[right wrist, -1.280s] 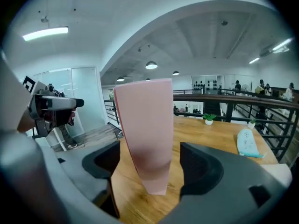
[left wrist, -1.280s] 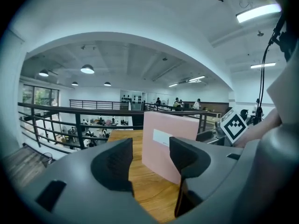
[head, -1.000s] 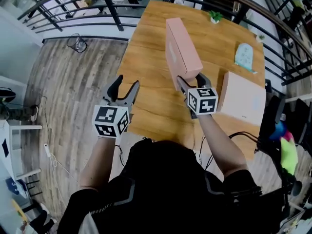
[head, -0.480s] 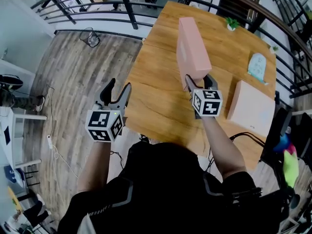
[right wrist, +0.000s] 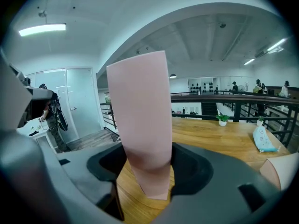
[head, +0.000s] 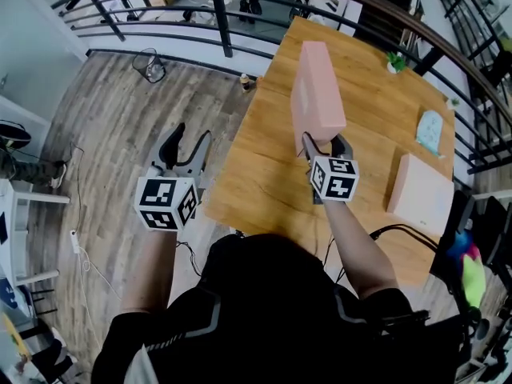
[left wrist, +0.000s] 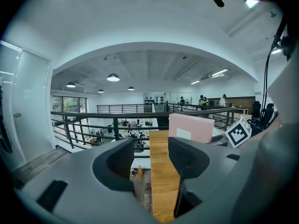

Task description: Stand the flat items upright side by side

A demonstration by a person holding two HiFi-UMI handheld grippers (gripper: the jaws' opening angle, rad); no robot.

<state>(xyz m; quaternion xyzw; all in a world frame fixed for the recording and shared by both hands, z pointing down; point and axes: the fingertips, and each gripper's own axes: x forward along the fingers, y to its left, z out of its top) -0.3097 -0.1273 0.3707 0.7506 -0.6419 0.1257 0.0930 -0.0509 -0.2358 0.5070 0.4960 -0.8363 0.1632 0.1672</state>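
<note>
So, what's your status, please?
Left hand-held gripper empty, jaws just closing slightly. Right hand-held gripper just tightened on upright pink box. Second box flat, nothing between.

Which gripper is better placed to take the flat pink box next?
Probably the right gripper: its jaws, just closing on the upright pink box, sit nearer the flat pink box. The left gripper, empty jaws also just closing, hangs over the floor beyond the table.

Pretty simple setup on my feed: one long wooden table. An upright pink box stands on edge down its middle, can't tell if it's actually touching the wood. To the right of that box a flat pink box lies near the table edge, with a pale blue pouch further back, and a small potted plant sits past its far end.
</note>
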